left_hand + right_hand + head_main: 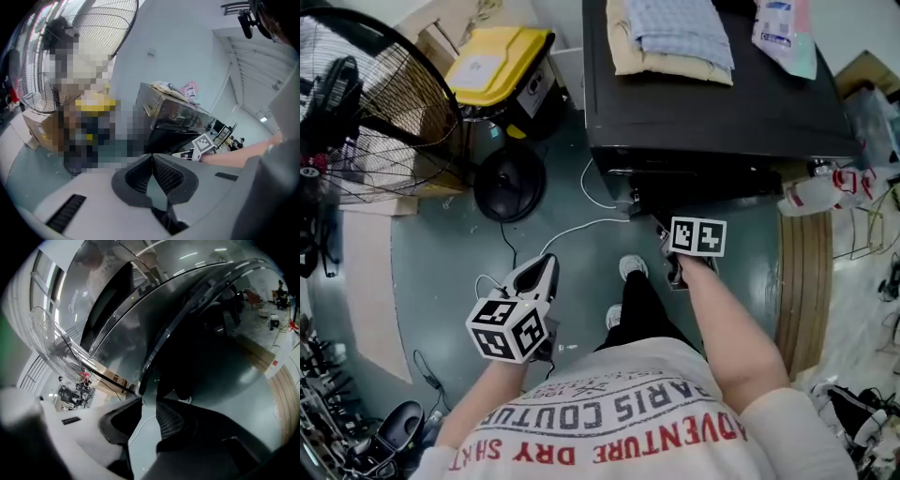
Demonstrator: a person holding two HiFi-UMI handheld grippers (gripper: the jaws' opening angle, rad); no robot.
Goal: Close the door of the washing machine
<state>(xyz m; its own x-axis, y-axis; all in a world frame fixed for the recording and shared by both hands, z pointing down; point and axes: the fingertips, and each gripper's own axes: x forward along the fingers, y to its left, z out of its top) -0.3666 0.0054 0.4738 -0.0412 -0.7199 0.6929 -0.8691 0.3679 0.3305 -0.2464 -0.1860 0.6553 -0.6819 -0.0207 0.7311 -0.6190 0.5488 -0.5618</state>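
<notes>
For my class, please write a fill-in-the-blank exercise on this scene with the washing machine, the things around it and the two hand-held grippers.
1. The folded clothes lie on ____ of the washing machine.
2. The box beside the fan has a ____ lid.
3. The hand-held gripper nearer the washing machine is the person's ____ one.
4. A ____ cable lies on the floor.

Missing words: top; yellow; right; white.
</notes>
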